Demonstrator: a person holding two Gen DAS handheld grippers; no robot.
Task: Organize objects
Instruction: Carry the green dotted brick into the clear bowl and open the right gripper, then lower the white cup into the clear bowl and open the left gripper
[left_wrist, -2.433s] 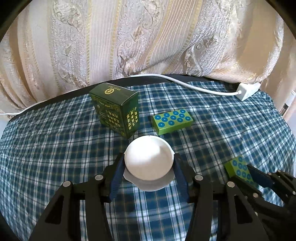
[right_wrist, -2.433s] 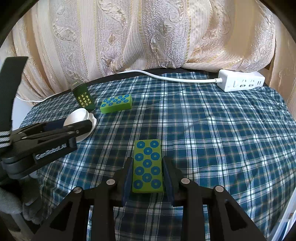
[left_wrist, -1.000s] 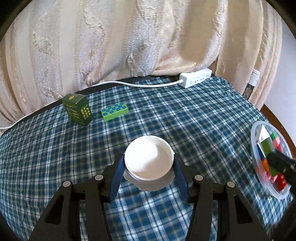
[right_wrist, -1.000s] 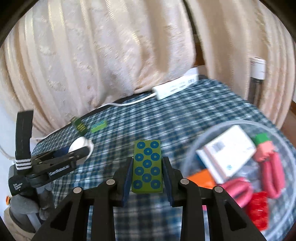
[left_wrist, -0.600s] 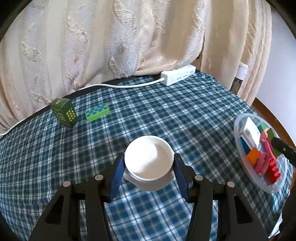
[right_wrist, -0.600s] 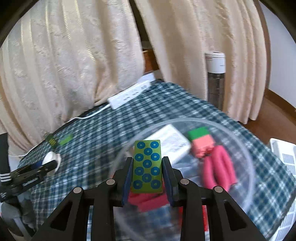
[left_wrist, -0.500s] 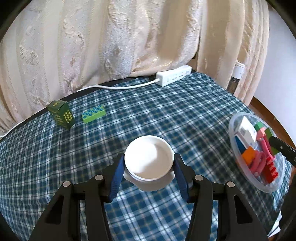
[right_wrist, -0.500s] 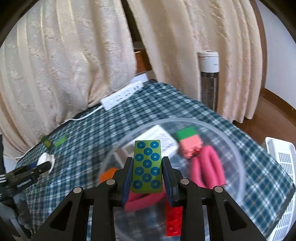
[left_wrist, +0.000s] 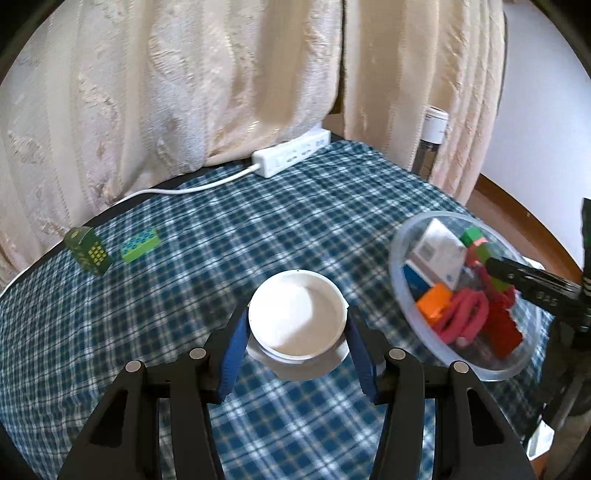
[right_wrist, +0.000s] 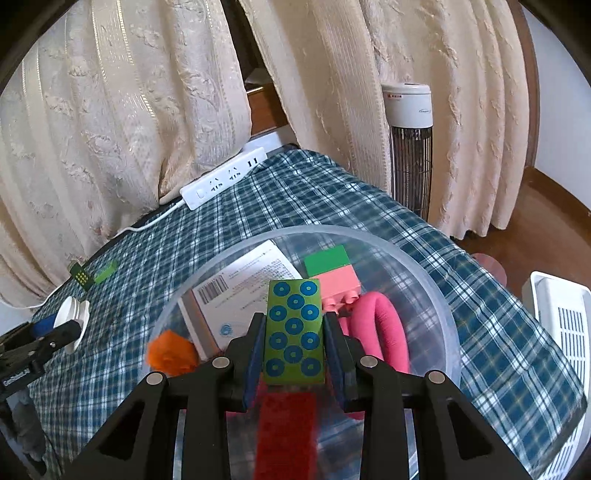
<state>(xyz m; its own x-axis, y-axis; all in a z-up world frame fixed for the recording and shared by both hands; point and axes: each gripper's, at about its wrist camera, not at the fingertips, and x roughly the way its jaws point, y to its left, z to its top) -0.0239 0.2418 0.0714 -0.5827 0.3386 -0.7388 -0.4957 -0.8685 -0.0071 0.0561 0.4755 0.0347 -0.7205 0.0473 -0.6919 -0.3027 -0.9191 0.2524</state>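
My left gripper is shut on a white round cup and holds it above the blue plaid tablecloth. My right gripper is shut on a green brick with blue studs and holds it over the clear plastic bowl. The bowl holds a white box, a pink ring, red, orange and pink-green bricks. A second green brick and a dark green box lie at the table's far left.
A white power strip with its cable lies at the back edge by the cream curtain. A tower fan stands beyond the table on the right. A white basket sits on the floor at right.
Both grippers have swung right toward the bowl. My right gripper has carried the green brick lower over the bowl's contents. The cup stays gripped.
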